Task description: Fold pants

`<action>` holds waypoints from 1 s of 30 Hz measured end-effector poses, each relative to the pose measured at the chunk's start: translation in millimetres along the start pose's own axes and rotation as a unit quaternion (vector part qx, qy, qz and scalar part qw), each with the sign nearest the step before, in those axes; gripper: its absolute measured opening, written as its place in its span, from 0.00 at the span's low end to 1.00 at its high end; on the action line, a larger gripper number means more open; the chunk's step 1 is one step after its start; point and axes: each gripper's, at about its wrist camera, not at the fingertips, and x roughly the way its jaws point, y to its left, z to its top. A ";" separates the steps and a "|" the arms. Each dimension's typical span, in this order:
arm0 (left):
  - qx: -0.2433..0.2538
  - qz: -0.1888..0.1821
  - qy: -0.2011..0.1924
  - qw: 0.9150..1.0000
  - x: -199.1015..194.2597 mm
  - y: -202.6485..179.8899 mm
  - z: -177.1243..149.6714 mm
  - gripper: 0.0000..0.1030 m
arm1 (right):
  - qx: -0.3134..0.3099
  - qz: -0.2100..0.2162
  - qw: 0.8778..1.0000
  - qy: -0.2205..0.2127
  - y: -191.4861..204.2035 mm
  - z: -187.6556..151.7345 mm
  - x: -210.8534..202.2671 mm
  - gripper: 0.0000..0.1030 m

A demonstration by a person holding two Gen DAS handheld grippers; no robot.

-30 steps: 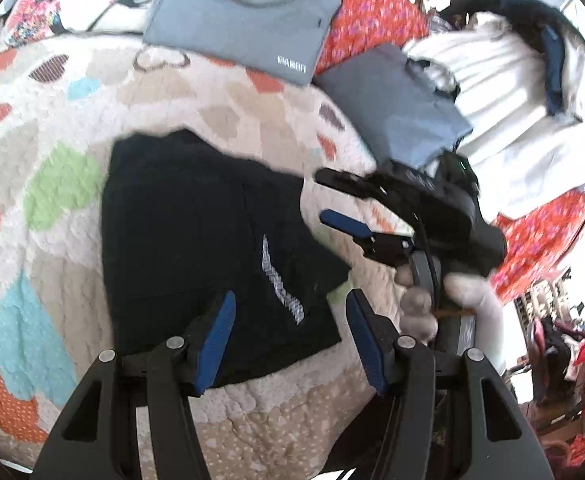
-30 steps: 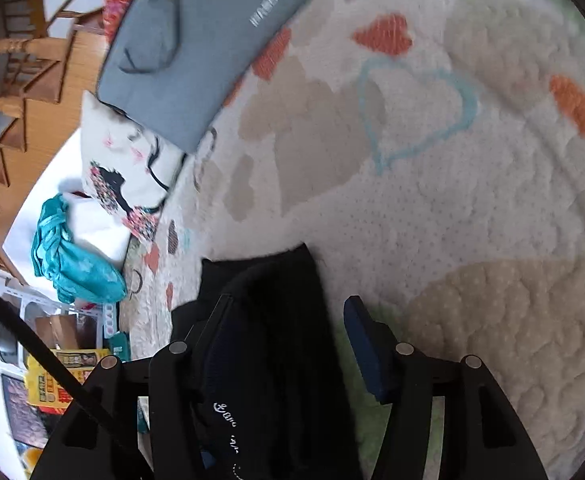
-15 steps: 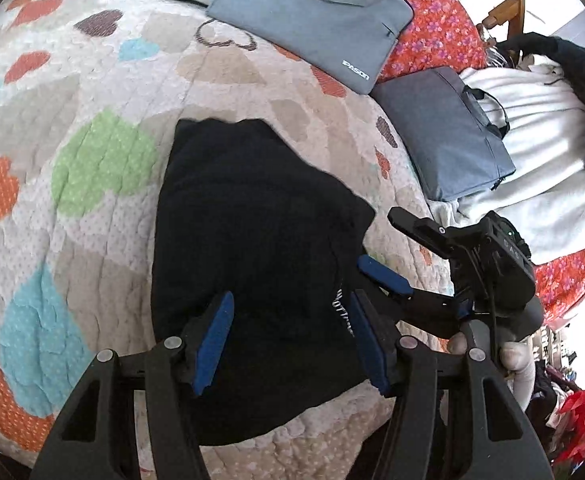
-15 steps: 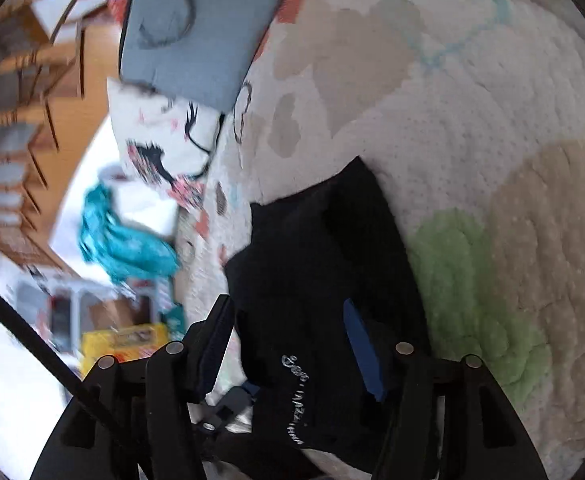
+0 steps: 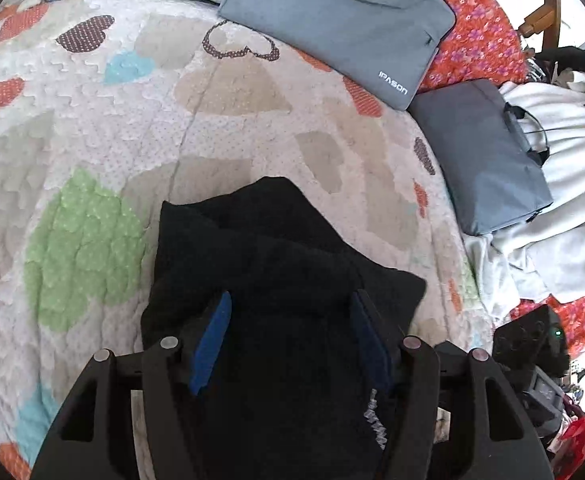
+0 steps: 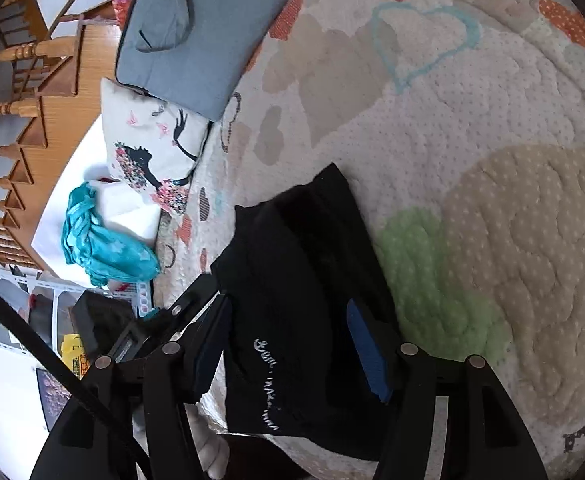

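Both tongs are hovering spread wide, grasping nothing: left tongs and right tongs over the black pants, lying as a compact bundle at lower centre on the heart-patterned quilt. Folding looks nearly finished; next probably smoothing or withdrawing.

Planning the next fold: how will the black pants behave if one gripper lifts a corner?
The black pants are probably floppy: they lie in soft, uneven layers on the quilt. Lifted by one corner, the layers would likely sag and unfold. They look light, so probably draggable.
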 end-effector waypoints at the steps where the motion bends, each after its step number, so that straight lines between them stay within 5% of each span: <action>1: 0.002 -0.001 -0.001 1.000 0.7 -0.3 -0.3 0.64 | -0.001 0.000 1.000 0.003 -0.2 1.5 1.6 0.63; 7: 0.008 -0.019 0.011 1.000 -5.4 -4.3 6.0 0.71 | -0.006 0.005 1.000 0.010 -2.3 5.4 5.7 0.66; 16: -0.022 -0.045 -0.048 0.998 -63.5 31.3 -7.9 0.71 | -0.033 0.001 0.999 -0.016 10.3 2.5 -3.4 0.68; 21: -0.054 -0.063 -0.037 0.996 -55.8 60.5 -12.8 0.71 | -0.090 -0.037 0.994 -0.052 30.3 -1.3 -12.5 0.68; 30: -0.051 -0.110 -0.017 0.992 -35.7 65.3 -15.8 0.71 | -0.063 -0.084 0.993 -0.060 12.8 4.8 -3.5 0.68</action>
